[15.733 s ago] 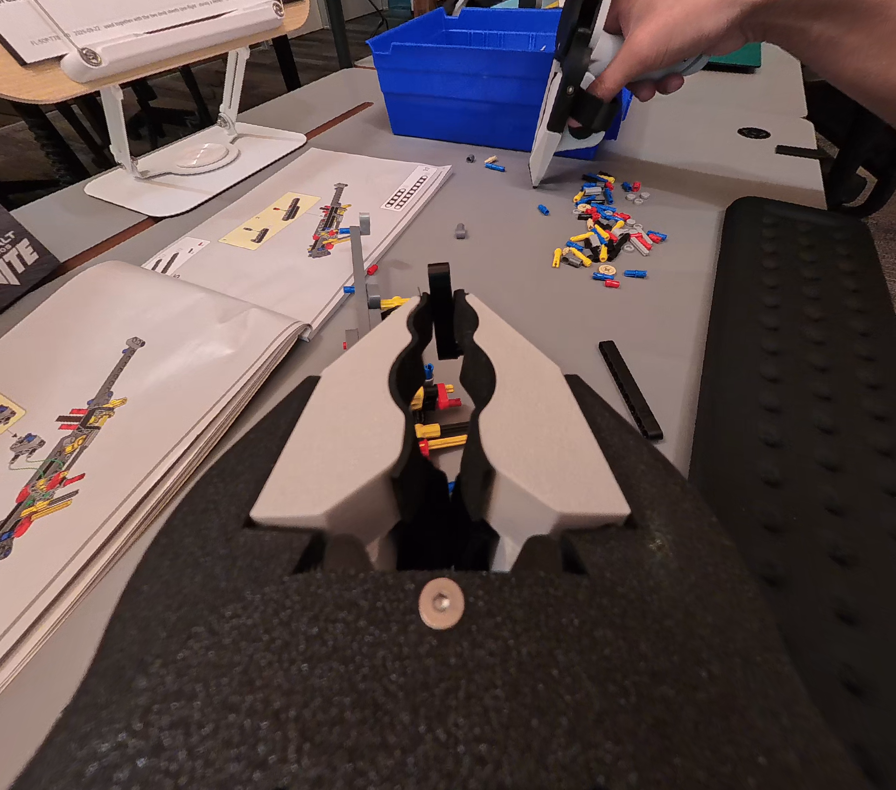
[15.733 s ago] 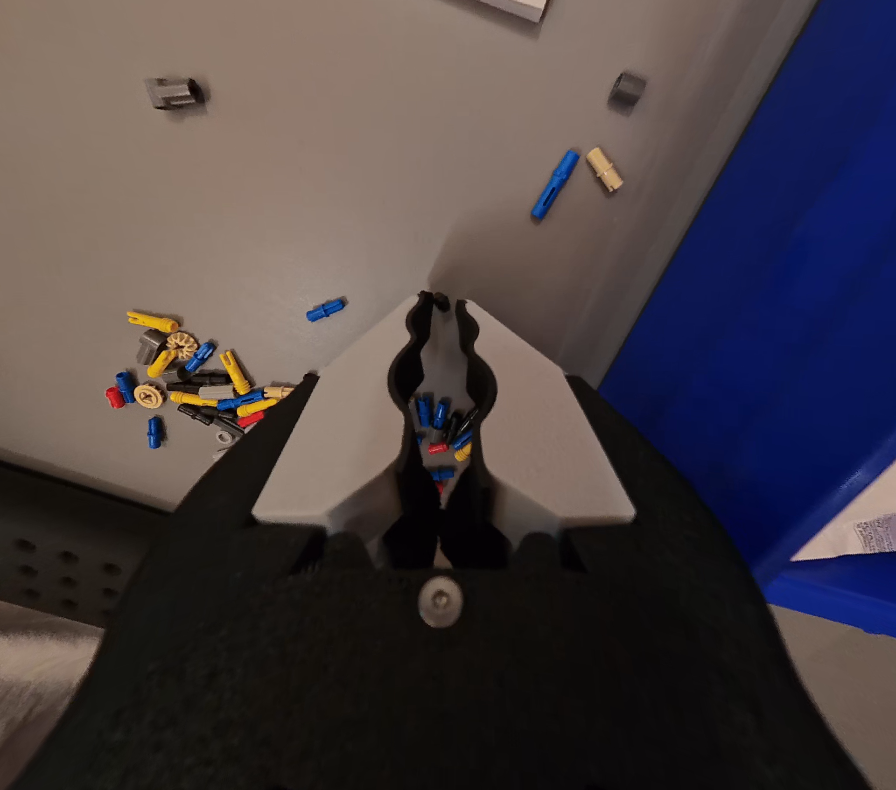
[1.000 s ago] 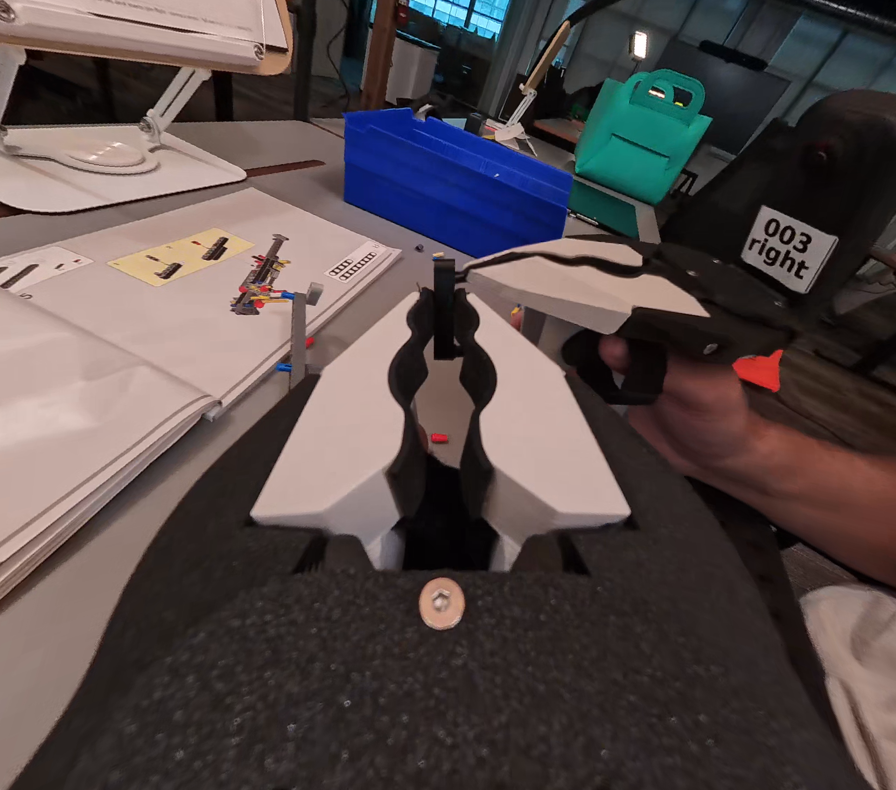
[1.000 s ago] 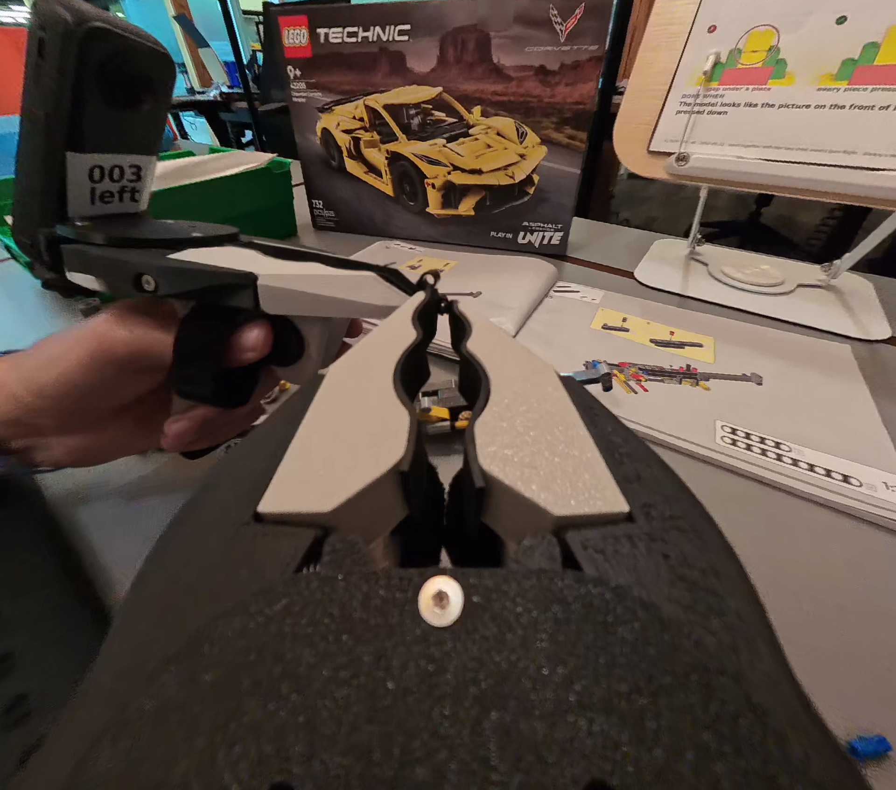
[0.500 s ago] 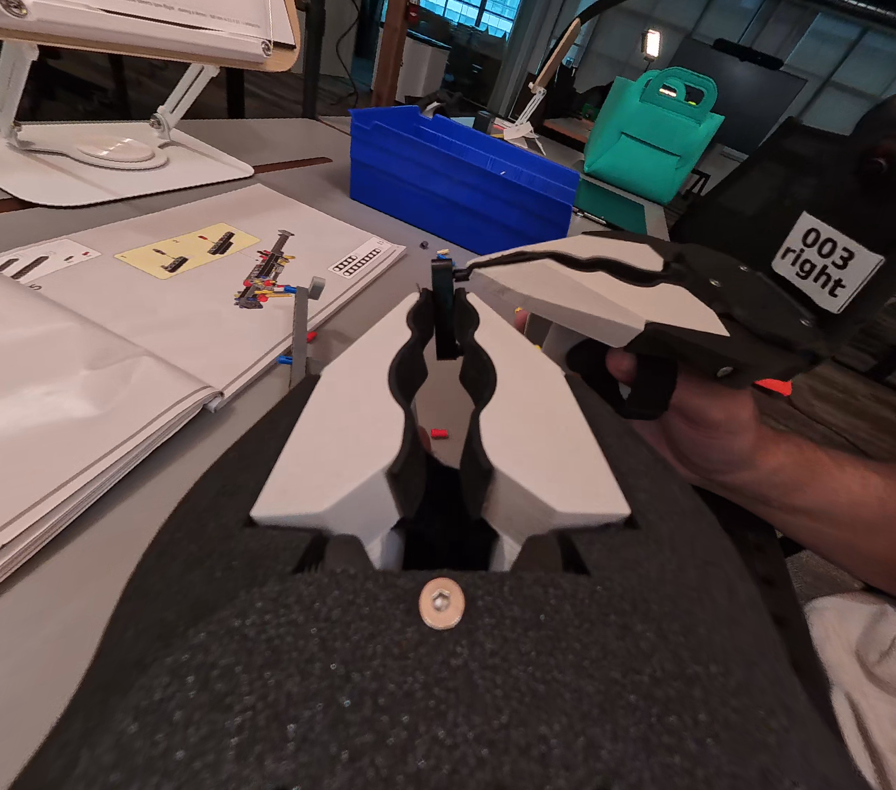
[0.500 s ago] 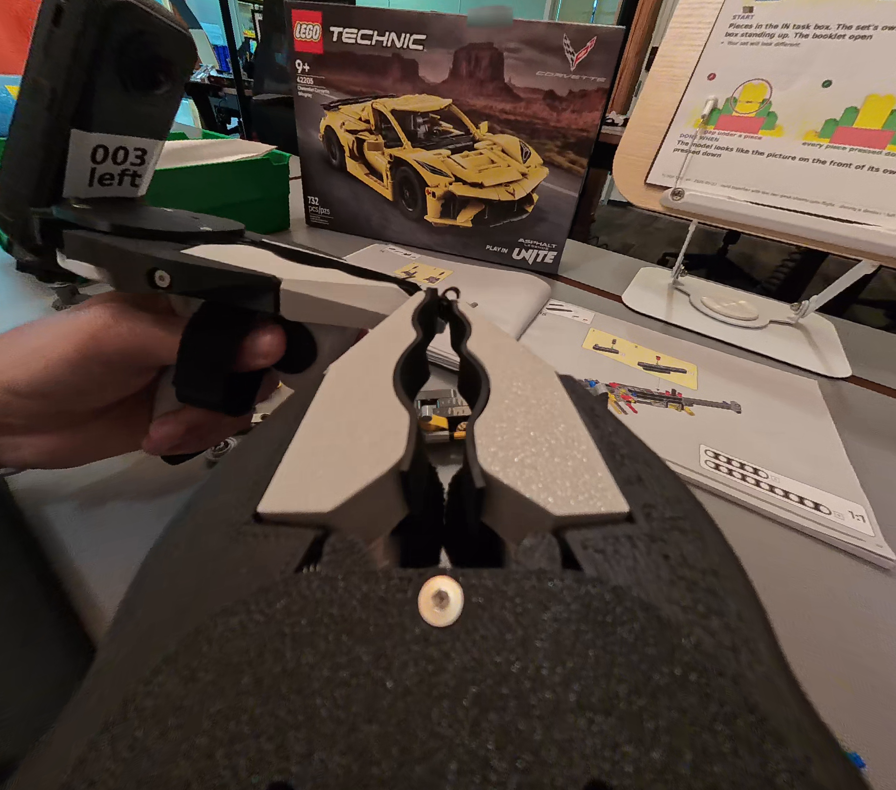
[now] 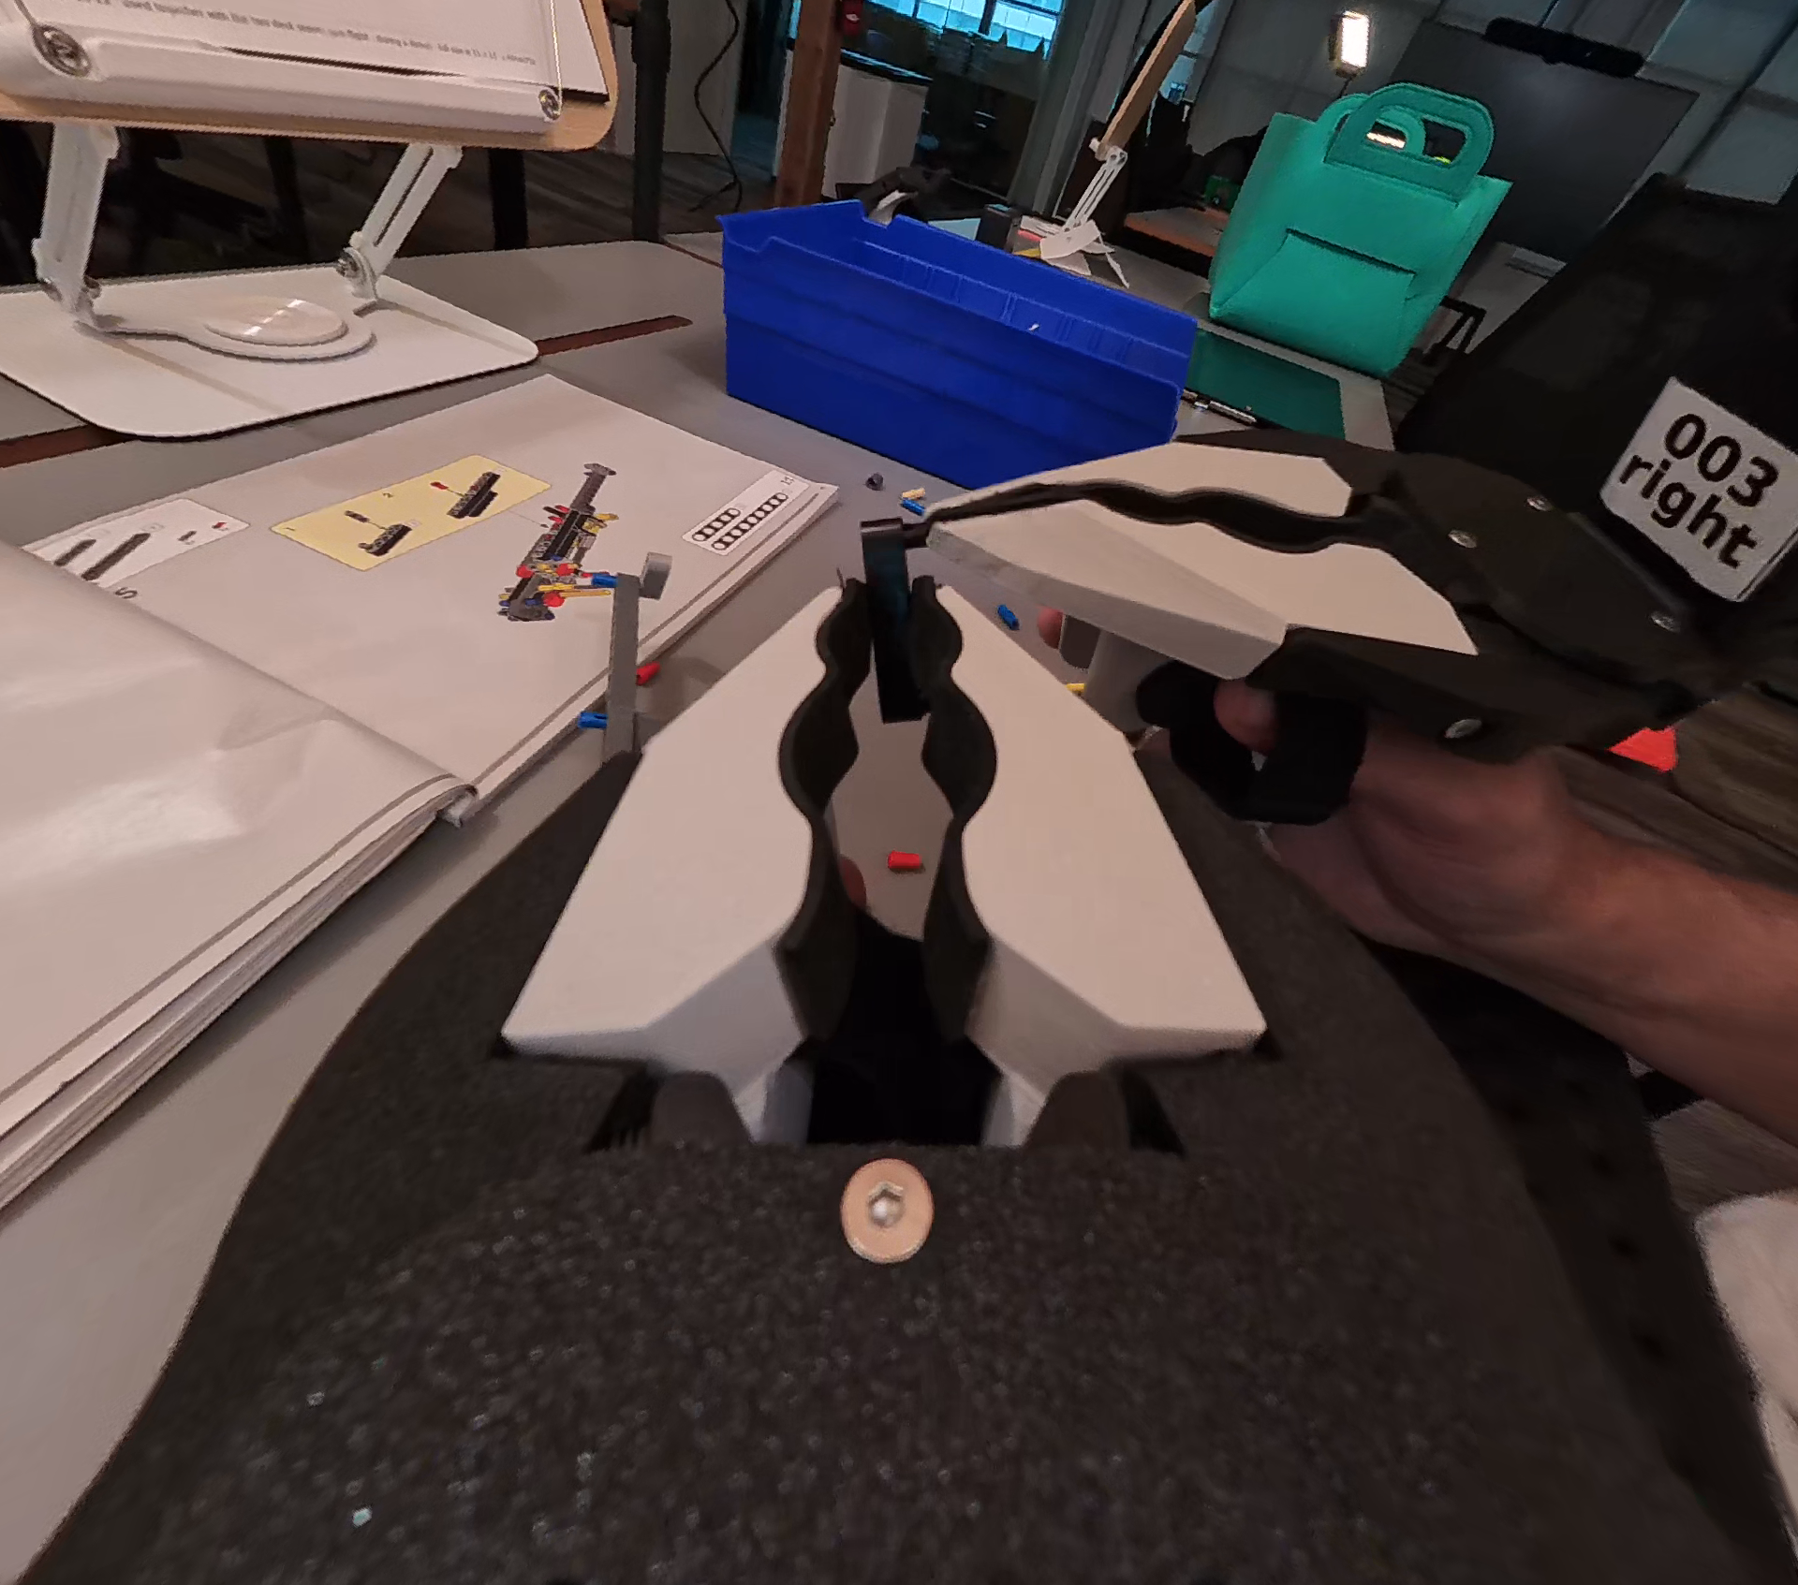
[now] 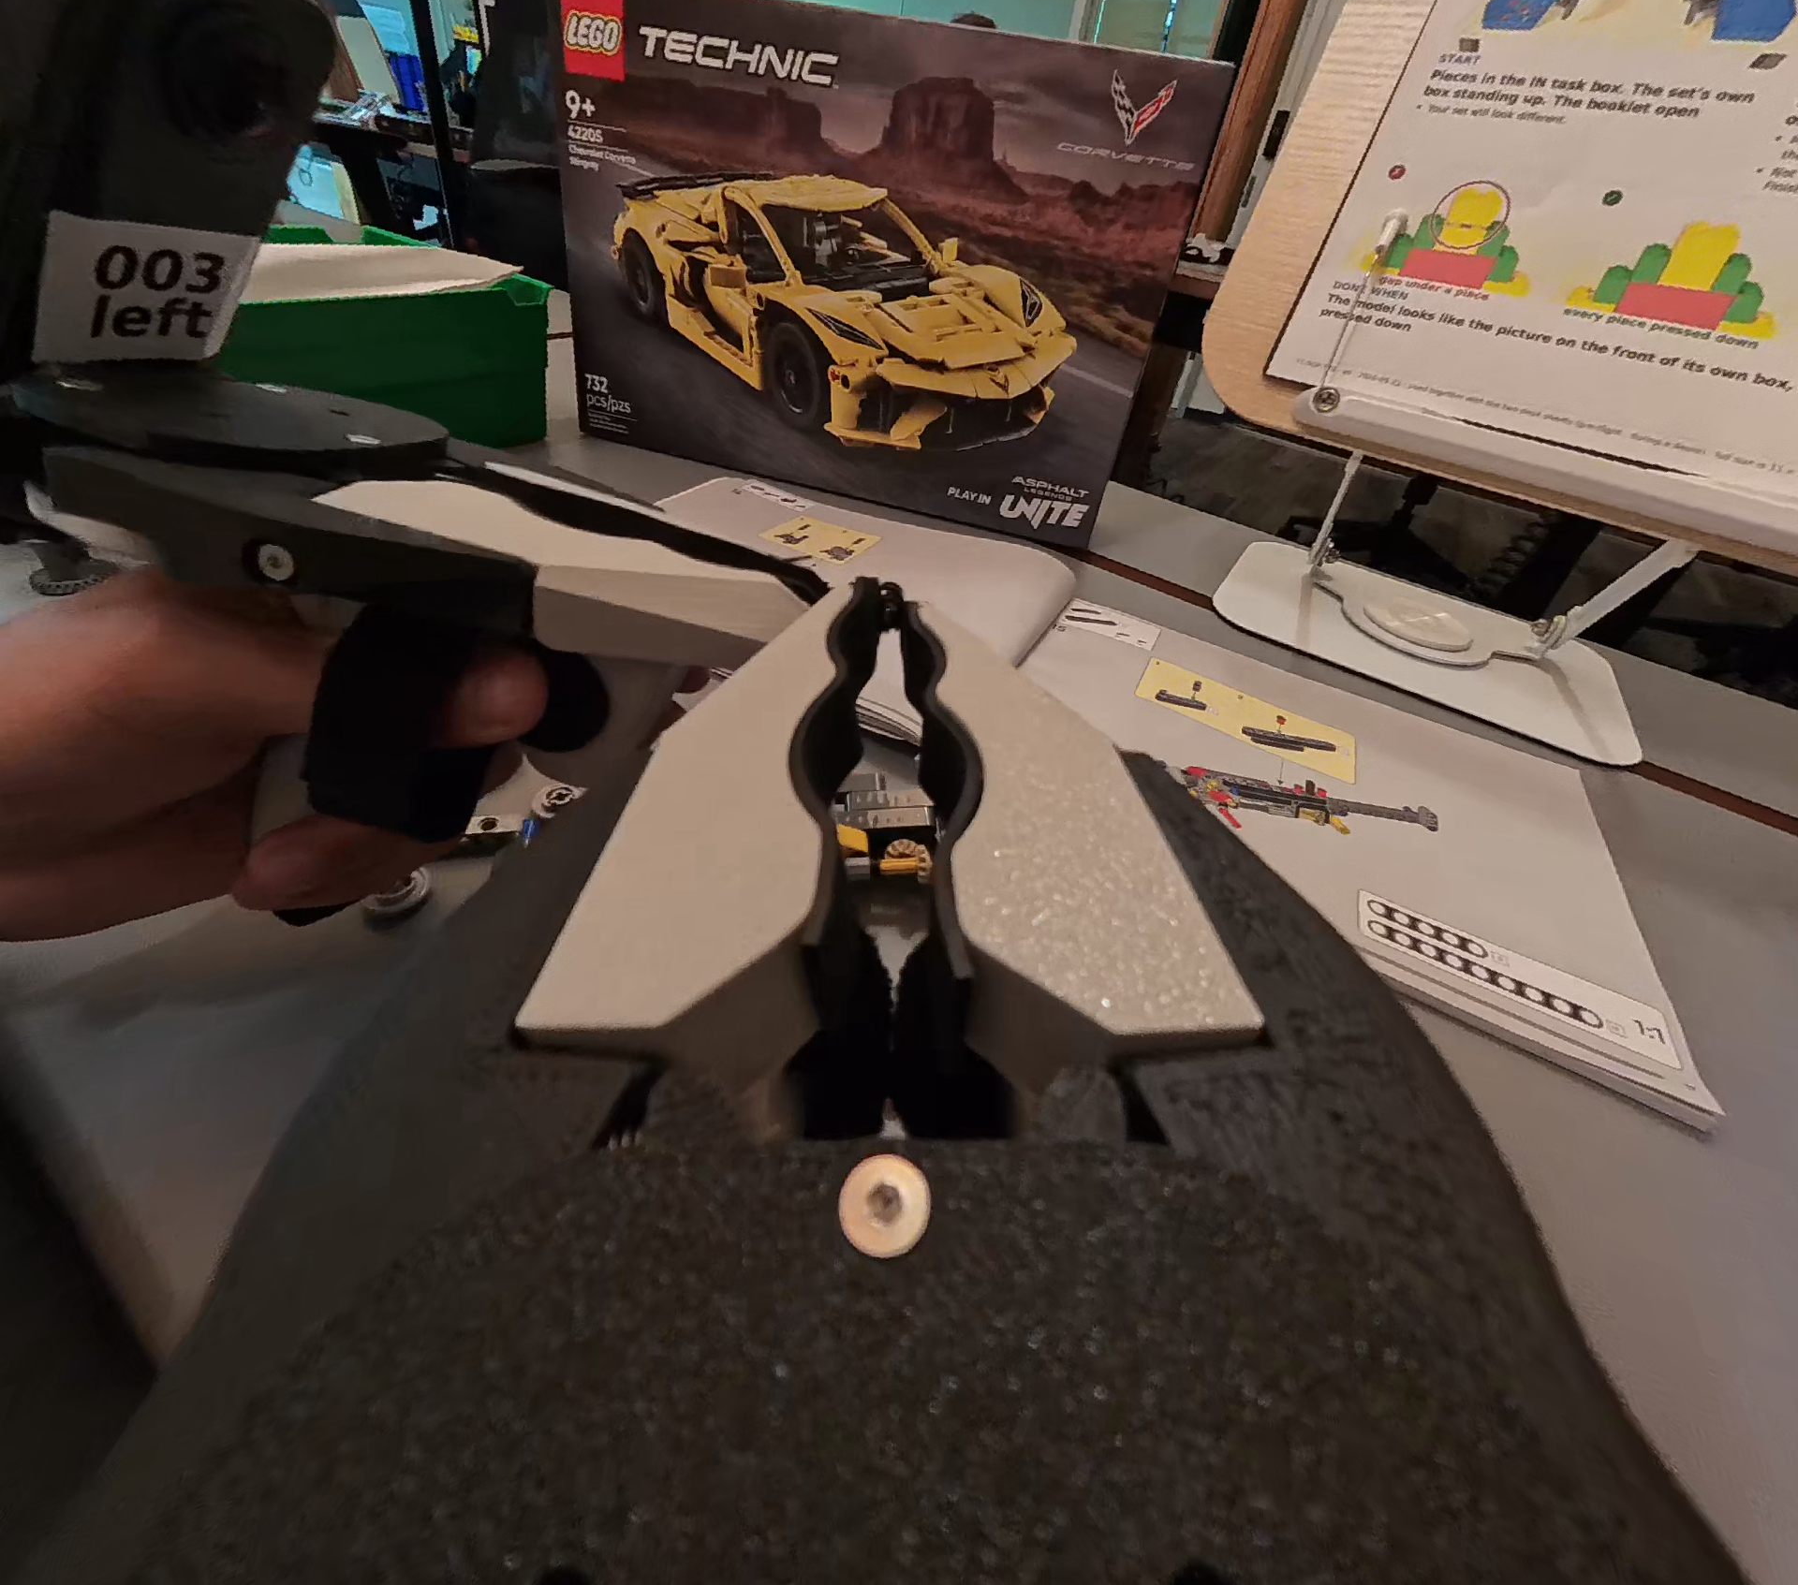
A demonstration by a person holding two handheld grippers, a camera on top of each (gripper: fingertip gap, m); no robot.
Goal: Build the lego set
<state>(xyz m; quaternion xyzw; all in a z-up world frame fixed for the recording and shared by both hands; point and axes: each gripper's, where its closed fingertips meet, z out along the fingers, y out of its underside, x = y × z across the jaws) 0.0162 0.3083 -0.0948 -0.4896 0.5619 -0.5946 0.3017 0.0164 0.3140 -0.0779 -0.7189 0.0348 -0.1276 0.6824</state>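
Observation:
My left gripper (image 7: 890,605) is shut on a black lego beam (image 7: 893,663) and holds it upright above the table. My right gripper (image 7: 929,532) comes in from the right. Its tips are closed on a small black piece and press against the top of the beam. In the right wrist view the right gripper (image 8: 881,600) meets the left gripper (image 8: 812,580) tip to tip. A grey and yellow part-built assembly (image 8: 881,828) shows between the right fingers, lower down. A grey beam (image 7: 623,663) stands just left of my left fingers.
The open instruction booklet (image 7: 389,624) lies at the left, with a white document stand (image 7: 263,342) behind it. A blue bin (image 7: 953,361) stands at the back. The lego box (image 8: 876,254) stands upright beside a green bin (image 8: 409,352). Loose pins, one of them red (image 7: 903,860), lie on the table. My two grippers' fingertips are within a few centimetres of each other.
My right gripper has come from the loose pile by the blue bin to the top of the left gripper's beam. Over the last second both grippers stay almost still, tip to tip.

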